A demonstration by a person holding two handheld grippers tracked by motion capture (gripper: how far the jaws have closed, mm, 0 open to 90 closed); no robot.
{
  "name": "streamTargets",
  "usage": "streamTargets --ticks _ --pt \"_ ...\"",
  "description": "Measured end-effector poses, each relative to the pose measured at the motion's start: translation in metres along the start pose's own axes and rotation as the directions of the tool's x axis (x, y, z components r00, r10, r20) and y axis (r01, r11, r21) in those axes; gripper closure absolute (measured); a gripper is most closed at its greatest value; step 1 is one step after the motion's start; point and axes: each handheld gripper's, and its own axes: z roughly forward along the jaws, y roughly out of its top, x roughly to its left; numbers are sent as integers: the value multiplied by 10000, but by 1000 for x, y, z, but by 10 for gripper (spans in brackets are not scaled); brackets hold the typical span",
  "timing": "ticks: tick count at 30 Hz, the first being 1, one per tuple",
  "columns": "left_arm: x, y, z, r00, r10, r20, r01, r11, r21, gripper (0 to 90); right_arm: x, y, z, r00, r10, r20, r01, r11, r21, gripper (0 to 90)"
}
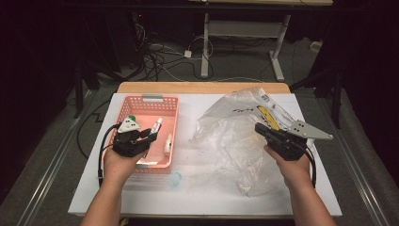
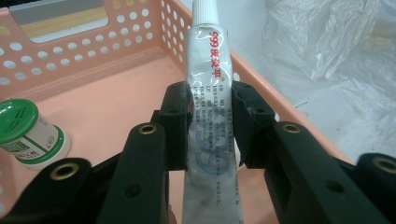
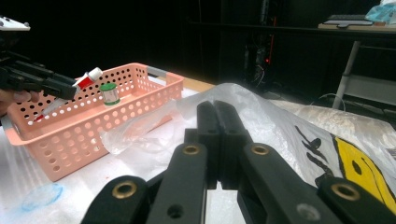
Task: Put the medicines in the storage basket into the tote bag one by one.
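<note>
left gripper (image 2: pixel 210 116): clamped on a white ointment tube (image 2: pixel 210 93), one pad on each flat side, about halfway along its length. The tube's white cap points away from the camera in the left gripper view, and the crimped end hangs back toward the hand.

tube location: over the inside of the pink basket (image 1: pixel 165 101), toward its right wall. In the right gripper view the tube (image 3: pixel 77 88) is up above the rim, tilted cap-high, so it's not lying on the basket floor.

left gripper from above: sits over the near-left part of the basket (image 1: pixel 134 136), jaws pointing right and away from the person.

right gripper (image 3: pixel 217 135): jaws pinched all the way together. I can't tell for sure whether a bit of film is caught between them. From above it (image 1: pixel 266 132) is well right of the basket, resting on the plastic bag.

plastic bag (image 1: pixel 230 132): big crumpled clear thing just right of the basket, with a yellow and black print (image 1: pixel 267 115) on its far right part.

also in the basket: a small jar with a green lid (image 2: pixel 28 133), standing upright on the floor left of the held tube, plus a second white tube (image 1: pixel 167 143) lying by the right wall, nearer the person.

in front of the basket: a small bluish clear round piece (image 1: pixel 175 179) on the white table (image 1: pixel 197 200), just off the near right corner.
</note>
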Motion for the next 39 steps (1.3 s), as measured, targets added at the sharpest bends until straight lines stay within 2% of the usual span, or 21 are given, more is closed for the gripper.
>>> streamTargets --ticks 9,17,20,23,26,33,39 --pt "-8 5 0 9998 18 200 -13 9996 -279 674 3 -1 -1 10000 -73 -31 73 10000 28 900" --pt "-27 15 -3 9976 555 415 -531 9970 -558 674 1 0 -2 10000 -76 21 76 10000 -17 900" --pt "-35 18 -4 9956 732 580 -694 9955 -647 674 1 0 -1 9999 -98 38 98 10000 -10 900" --pt "-40 21 -5 9924 639 1048 -555 9951 -820 674 0 0 0 10000 -99 6 99 10000 -10 900" --pt "-45 23 -4 9897 686 1259 -581 9947 -853 674 1 0 0 9999 -124 -4 124 9999 24 900" --pt "-58 25 -1 9855 918 1425 -795 9928 -897 674 2 0 1 9999 -131 -4 131 9999 38 900" --pt "-72 26 2 9789 1140 1695 -990 9906 -942 674 3 0 1 9999 -163 -26 163 9999 -26 900"
